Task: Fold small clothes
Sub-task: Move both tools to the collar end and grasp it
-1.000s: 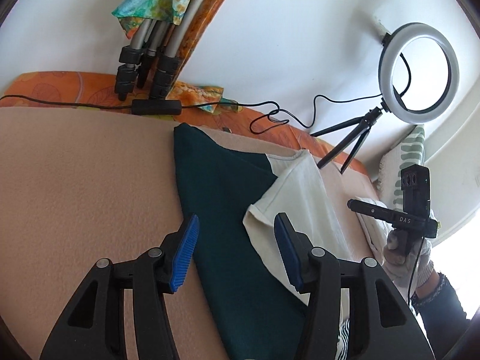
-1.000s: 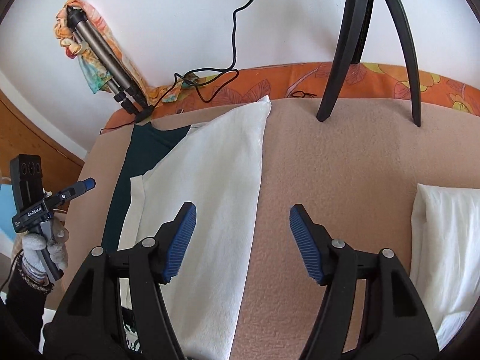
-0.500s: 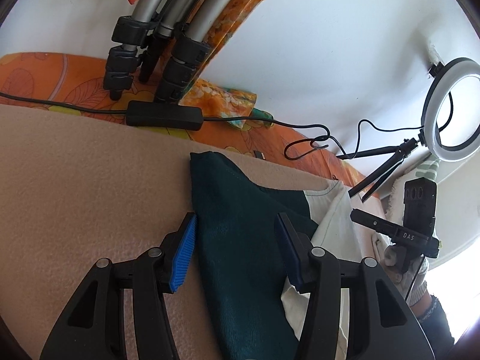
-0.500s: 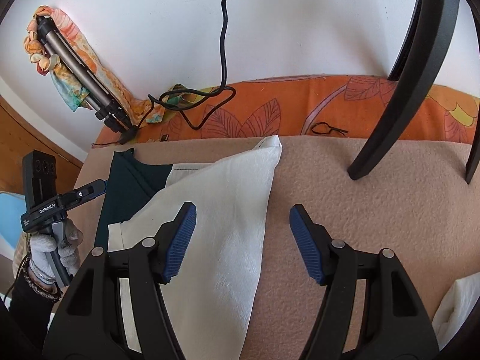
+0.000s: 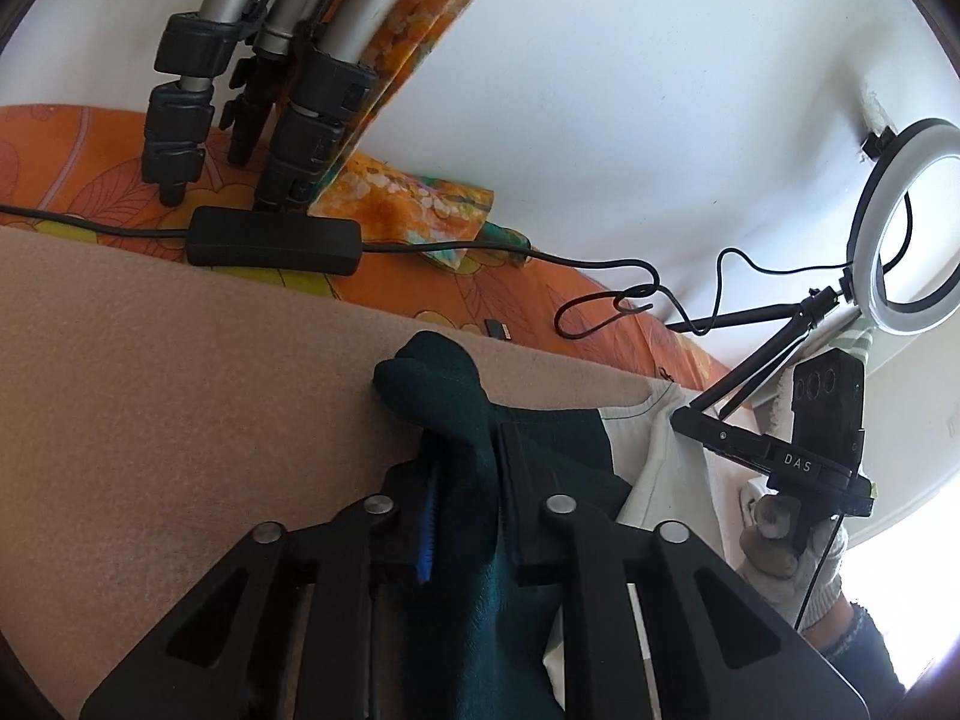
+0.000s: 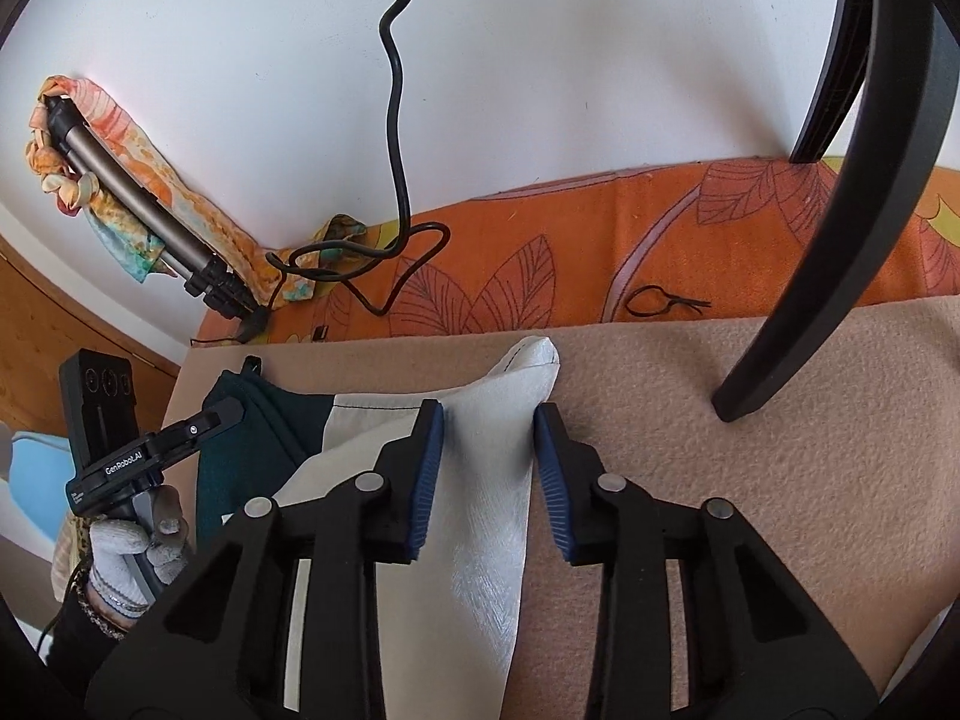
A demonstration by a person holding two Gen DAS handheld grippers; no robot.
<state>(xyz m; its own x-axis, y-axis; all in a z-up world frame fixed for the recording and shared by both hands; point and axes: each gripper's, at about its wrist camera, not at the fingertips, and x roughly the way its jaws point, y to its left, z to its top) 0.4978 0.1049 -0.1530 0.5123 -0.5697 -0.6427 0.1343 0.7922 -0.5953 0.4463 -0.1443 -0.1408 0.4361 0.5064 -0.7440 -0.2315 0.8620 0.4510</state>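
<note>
Garment (image 5: 468, 456) corners between both pairs of jaws

Garment (image 6: 480, 540) is lying on blanket (image 6: 750, 510); tripod (image 5: 252, 102) is standing behind its left corner, ring light (image 5: 900, 228) behind its right.

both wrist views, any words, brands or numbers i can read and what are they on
"DAS": on the right gripper, seen from the left wrist view; the start of the word is hidden.
"GenRobot.AI": on the left gripper, seen from the right wrist view.
Smaller print below it on the same body is too small to read.
No other readable text.
</note>
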